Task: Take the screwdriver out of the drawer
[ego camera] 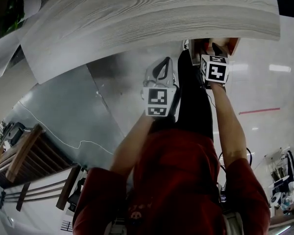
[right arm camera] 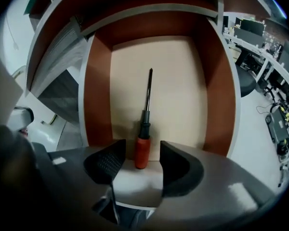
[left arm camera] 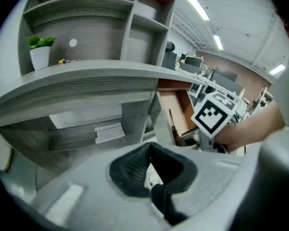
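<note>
An open drawer (right arm camera: 183,95) with red-brown walls and a pale floor holds the screwdriver (right arm camera: 144,124), which has a red handle, black collar and dark shaft pointing away from me. My right gripper (right arm camera: 142,159) is open. Its two black pads flank the end of the red handle without touching it. In the head view the right gripper (ego camera: 209,47) reaches into the drawer (ego camera: 231,43) under the desk. My left gripper (ego camera: 161,68) hangs lower left of it, shut on nothing, pad tips together (left arm camera: 149,147). The left gripper view shows the drawer (left arm camera: 177,110) and the right gripper's marker cube (left arm camera: 213,115).
A grey wood-grain desk top (ego camera: 152,13) spans above the drawer. A shelf unit with a potted plant (left arm camera: 40,52) stands behind the desk. A wooden rack (ego camera: 24,155) sits at the lower left. The person's red top and dark trousers fill the lower middle.
</note>
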The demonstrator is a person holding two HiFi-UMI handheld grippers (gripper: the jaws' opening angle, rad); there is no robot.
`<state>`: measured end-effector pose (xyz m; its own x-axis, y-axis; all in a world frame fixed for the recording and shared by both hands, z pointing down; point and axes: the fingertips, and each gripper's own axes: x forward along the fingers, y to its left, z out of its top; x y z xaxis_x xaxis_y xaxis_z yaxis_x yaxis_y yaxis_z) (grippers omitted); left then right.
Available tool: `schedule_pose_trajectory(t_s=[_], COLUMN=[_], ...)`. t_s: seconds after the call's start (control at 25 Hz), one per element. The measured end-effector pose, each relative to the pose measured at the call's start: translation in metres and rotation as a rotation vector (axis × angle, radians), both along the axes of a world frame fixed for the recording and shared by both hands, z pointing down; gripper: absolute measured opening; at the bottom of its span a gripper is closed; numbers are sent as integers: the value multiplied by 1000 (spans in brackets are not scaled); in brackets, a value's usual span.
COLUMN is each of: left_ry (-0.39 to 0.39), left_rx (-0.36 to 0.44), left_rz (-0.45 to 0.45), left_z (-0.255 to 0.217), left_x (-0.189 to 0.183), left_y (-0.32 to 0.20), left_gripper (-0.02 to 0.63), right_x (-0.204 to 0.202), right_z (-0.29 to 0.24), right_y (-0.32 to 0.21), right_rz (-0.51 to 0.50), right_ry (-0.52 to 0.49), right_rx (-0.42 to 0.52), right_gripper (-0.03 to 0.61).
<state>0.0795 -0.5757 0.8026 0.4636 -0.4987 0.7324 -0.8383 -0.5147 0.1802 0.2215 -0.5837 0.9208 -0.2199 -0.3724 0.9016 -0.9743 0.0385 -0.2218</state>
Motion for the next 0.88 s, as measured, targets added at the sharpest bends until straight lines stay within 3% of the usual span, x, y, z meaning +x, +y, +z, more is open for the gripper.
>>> schedule_pose_trajectory(t_s=[0.16, 0.44, 0.68, 0.88], left_ry=[2, -1, -2, -7], left_rx=[-9, -21, -26, -26], left_rz=[-13, -15, -13, -8], left_z=[3, 7, 8, 7], left_x=[-2, -6, -9, -11], left_y=[-2, -3, -2, 0], left_gripper=[2, 2, 2, 2], right_x=[3, -3, 0, 0], right_z=[8, 18, 22, 22], right_y=[0, 5, 8, 8], right_rz=[1, -122, -177, -186], right_ry=[58, 174, 231, 224], right_rx=[-39, -134, -161, -165], right_gripper=[221, 218, 114, 101])
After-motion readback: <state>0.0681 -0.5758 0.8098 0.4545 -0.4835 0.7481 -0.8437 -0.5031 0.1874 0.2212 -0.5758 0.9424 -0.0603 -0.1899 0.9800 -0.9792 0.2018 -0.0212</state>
